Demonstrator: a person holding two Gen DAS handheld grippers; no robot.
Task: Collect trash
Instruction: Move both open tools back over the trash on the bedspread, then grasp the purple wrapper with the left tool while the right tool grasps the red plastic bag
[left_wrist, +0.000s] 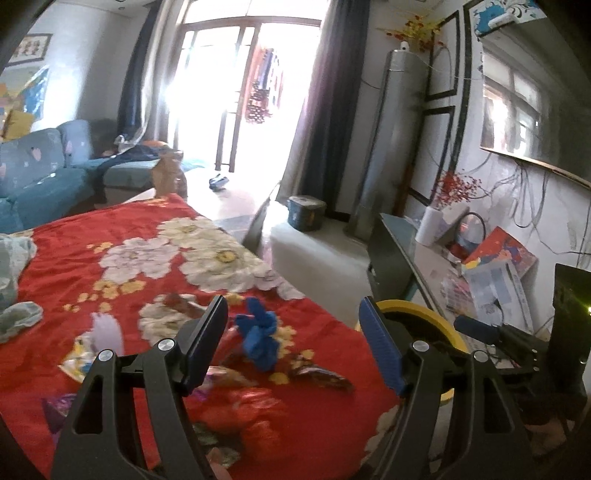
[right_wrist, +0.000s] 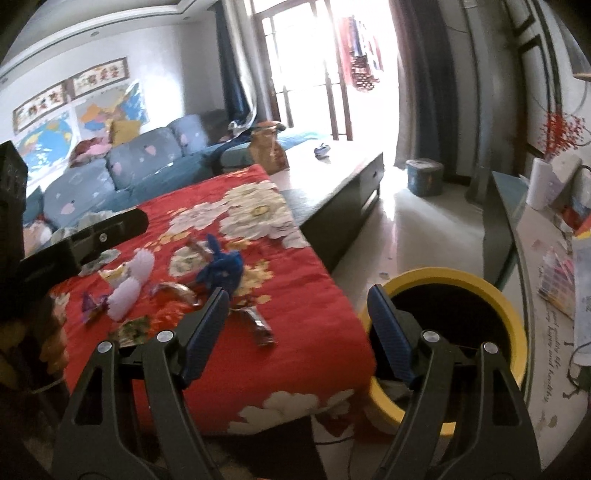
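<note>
Both my left gripper and right gripper gape, holding nothing. Wrappers litter the red floral cloth; the yellow bin stands beside it. Thin foil could slip my pads, or cloth snag.

Daylight glare blows out glass door; slight blur, fisheye-bent edges.

Both my wrist cameras look forward and slightly down along my fingers, close over the red floral cloth, toward the bright doorway. Both share the yellow bin, sofa and, I think, the same blurred blue scrap.
</note>
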